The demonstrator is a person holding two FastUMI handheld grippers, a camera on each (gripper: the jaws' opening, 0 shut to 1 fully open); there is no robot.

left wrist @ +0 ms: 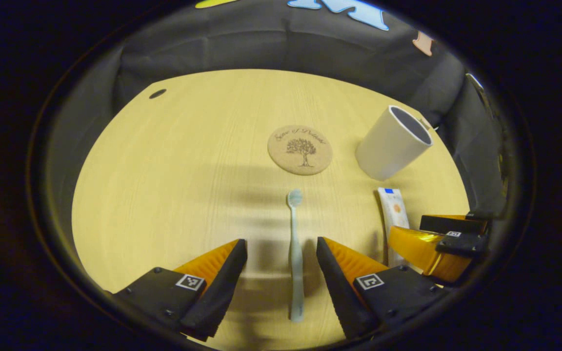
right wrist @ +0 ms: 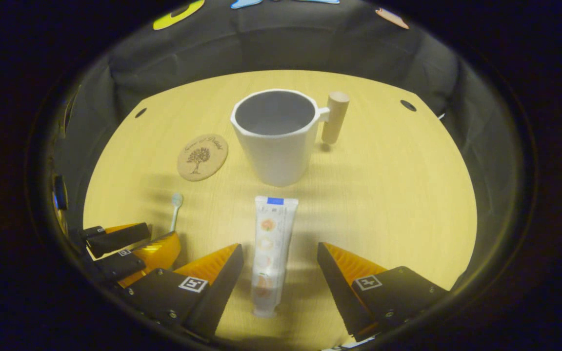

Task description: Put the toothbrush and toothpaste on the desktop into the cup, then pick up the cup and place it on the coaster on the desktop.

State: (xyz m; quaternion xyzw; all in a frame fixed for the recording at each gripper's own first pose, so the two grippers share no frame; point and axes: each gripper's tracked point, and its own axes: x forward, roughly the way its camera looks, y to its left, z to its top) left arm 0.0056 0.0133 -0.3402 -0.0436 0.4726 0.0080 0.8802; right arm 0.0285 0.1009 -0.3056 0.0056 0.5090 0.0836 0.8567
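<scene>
A: Toothbrush (left wrist: 295, 253) lies flat on the desk (left wrist: 173, 185), between the spread fingers of the left gripper (left wrist: 281, 265), untouched.

B: Toothpaste (right wrist: 270, 248) likewise, between the right gripper (right wrist: 279, 267)'s parted fingers, before the cup (right wrist: 276, 134).

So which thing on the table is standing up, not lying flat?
The white cup with the wooden handle. It stands upright with its mouth open, while the toothbrush, toothpaste and coaster all lie flat.
</scene>
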